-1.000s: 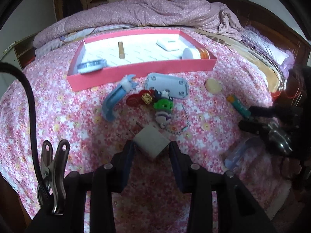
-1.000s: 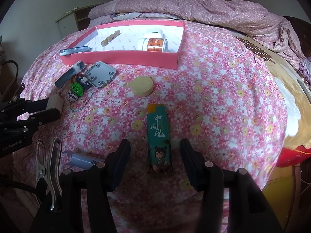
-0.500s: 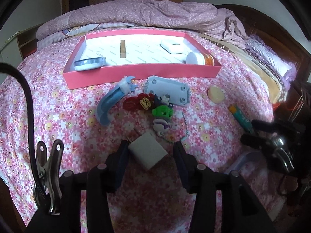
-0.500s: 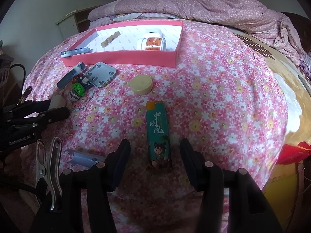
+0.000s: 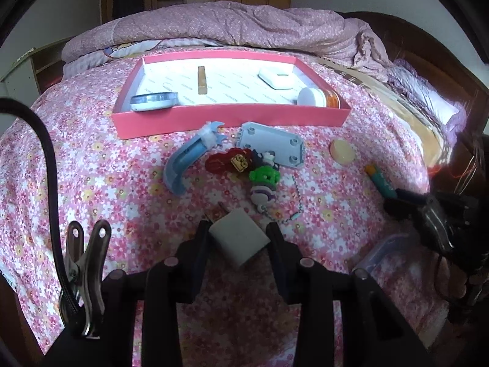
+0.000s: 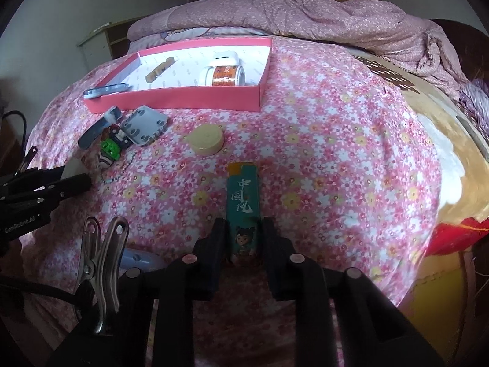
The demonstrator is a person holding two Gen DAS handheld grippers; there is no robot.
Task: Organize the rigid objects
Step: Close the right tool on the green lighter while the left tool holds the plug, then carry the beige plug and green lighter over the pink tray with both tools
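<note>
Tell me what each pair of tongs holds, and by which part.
Right tongs clamp the green lighter at its bottom end. Left tongs grip the white charger block by its sides.
</note>
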